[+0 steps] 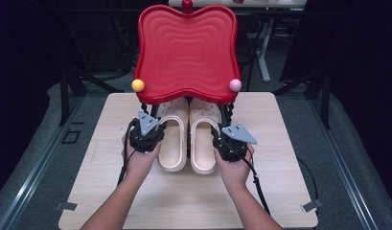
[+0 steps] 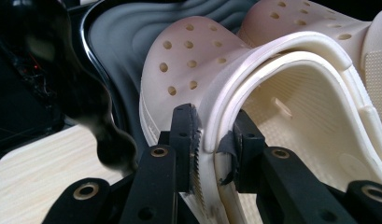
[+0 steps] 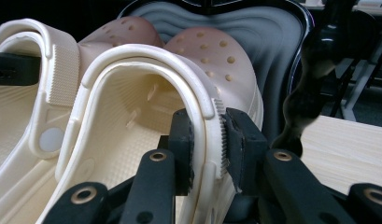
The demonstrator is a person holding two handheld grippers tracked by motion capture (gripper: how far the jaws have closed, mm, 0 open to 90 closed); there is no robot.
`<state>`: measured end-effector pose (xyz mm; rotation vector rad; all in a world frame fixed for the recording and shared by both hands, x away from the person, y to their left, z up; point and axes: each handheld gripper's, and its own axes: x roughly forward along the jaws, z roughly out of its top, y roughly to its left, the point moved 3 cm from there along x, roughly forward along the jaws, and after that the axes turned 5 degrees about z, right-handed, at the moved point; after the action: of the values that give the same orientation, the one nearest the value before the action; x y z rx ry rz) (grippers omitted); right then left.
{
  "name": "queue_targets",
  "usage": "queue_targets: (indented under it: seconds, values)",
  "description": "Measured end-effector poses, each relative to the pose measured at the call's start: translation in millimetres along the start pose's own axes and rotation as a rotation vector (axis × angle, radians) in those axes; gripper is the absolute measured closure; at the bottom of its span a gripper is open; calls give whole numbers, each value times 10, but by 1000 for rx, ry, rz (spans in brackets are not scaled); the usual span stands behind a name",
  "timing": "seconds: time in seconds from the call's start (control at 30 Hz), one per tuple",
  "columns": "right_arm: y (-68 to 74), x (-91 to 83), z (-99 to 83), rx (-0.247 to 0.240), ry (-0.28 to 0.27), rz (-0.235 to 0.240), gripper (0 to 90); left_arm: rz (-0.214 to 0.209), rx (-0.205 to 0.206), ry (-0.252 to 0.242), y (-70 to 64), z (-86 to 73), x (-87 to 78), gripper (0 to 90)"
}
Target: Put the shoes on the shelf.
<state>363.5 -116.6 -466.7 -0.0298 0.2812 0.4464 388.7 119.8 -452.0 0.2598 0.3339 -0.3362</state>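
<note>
Pale wooden table (image 1: 136, 201), frame centre: left gripper (image 2: 209, 149) and right gripper (image 3: 208, 140) each clamp a cream clog's outer side wall beneath the red tray (image 1: 186, 48). Both should move evenly, keeping left clog (image 1: 173, 134) and right clog (image 1: 203, 136) level.

Pale wooden table (image 1: 136, 201). Two cream clogs (image 1: 190, 139) lie side by side at centre, toes under a red tray (image 1: 186, 52) on black legs.

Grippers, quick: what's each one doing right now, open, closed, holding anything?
Left gripper: closed on the outer side wall of the left clog.
Right gripper: closed on the outer side wall of the right clog.
</note>
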Motion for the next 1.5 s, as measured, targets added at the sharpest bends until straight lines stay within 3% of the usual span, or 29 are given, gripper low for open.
queue_targets:
  seconds: [0.4,0.5,0.63,0.93,1.13,1.3,1.5]
  values:
    - [-18,210,145,36,-10,-44,718,-1,-58,-17,59,122,164,746]
    - [-6,200,136,20,-10,-36,703,8,-27,-27,44,113,160,739]
    - [-11,189,125,25,-3,-12,670,-14,-50,-39,39,113,131,687]
    - [-83,166,46,35,25,-8,641,-35,-24,-32,32,103,91,677]
    - [-84,176,45,47,7,-46,703,-40,-43,-36,44,81,90,691]
    - [-30,215,68,50,-8,-88,713,-25,1,-29,12,90,67,717]
    - [-10,268,115,62,-11,-96,717,-41,-24,-24,52,41,20,734]
